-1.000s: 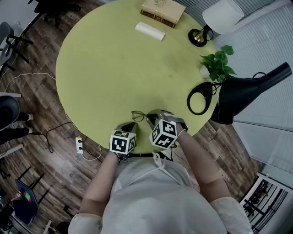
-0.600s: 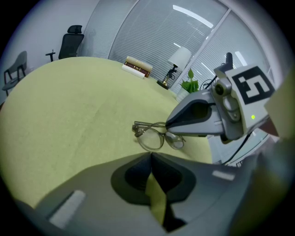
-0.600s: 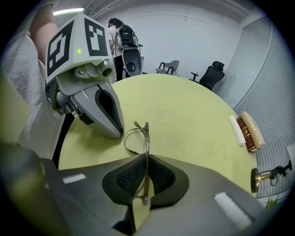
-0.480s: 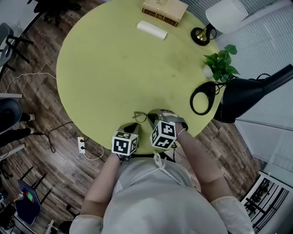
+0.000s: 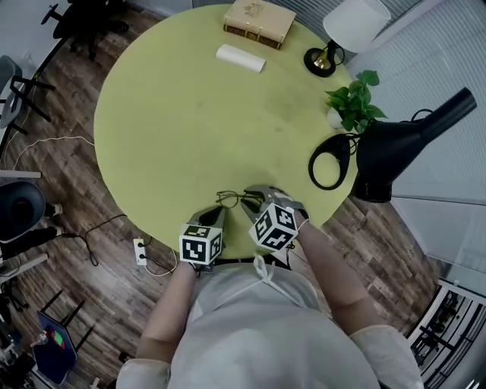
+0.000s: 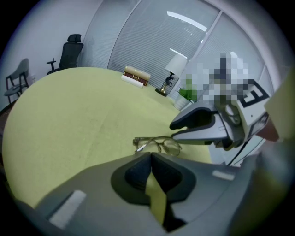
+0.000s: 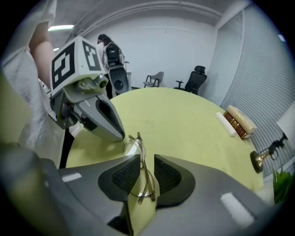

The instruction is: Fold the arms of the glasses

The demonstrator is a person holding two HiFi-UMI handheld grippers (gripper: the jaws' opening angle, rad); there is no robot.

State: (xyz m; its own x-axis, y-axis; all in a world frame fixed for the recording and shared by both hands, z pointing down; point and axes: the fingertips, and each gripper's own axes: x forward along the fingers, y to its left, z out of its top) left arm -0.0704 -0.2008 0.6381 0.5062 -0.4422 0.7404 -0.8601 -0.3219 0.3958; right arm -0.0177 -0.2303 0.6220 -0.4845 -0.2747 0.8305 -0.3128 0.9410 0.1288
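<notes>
Thin-framed glasses [image 5: 231, 200] lie on the yellow-green round table [image 5: 190, 114] near its front edge. My right gripper [image 5: 258, 199] is over their right end. In the right gripper view the glasses [image 7: 132, 146] run between its jaws. Those jaws have just been opening, and the pads [image 7: 120, 174] stand clear of the frame on both sides. My left gripper [image 5: 209, 220] is just short of the glasses' left side, shut with nothing in it. The left gripper view shows the glasses [image 6: 159, 144] ahead of its closed tips [image 6: 151, 154] and the right gripper [image 6: 175, 131] reaching in from the right.
At the table's far side lie a book [image 5: 254, 21] and a white roll [image 5: 241, 58]. A lamp [image 5: 334, 38], a potted plant [image 5: 353, 102], a black ring [image 5: 328, 162] and a big black device [image 5: 402, 148] are at the right. A power strip [image 5: 141, 249] lies on the floor.
The right gripper's marker cube has tilted a little. The glasses and the left gripper stay about where they were on the table.
</notes>
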